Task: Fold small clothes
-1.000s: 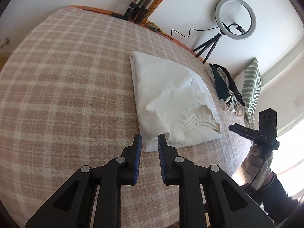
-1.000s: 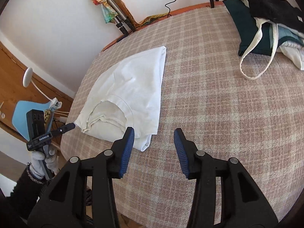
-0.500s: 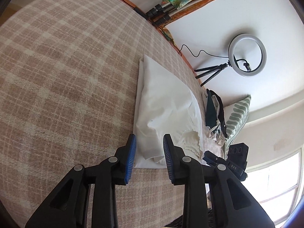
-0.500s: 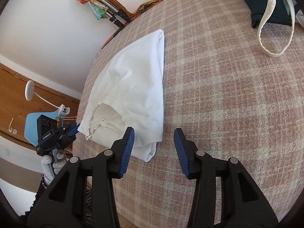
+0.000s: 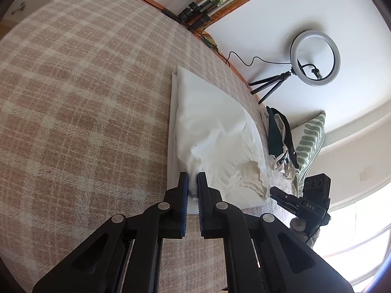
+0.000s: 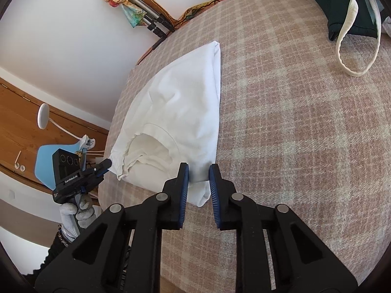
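Observation:
A white folded T-shirt (image 5: 210, 131) lies on the pink plaid bed cover (image 5: 85, 97), neck opening toward me. My left gripper (image 5: 193, 183) is shut on a pinch of the shirt's near left edge. In the right wrist view the shirt (image 6: 180, 112) lies ahead to the left. My right gripper (image 6: 198, 178) is open, its jaws on either side of the shirt's near right corner (image 6: 202, 193). Each gripper shows in the other's view: the right one (image 5: 303, 202), the left one (image 6: 80, 173).
A pile of dark clothes and a cream-strapped bag (image 6: 352, 12) lies at the far right of the bed, beside a green patterned pillow (image 5: 310, 141). A ring light on a tripod (image 5: 312, 58) and folded tripods (image 5: 202, 12) stand by the wall. A blue chair (image 6: 51, 161) is off the bed's left.
My left gripper moved forward and closed on the shirt's near edge. My right gripper moved in over the shirt's near corner and narrowed its opening.

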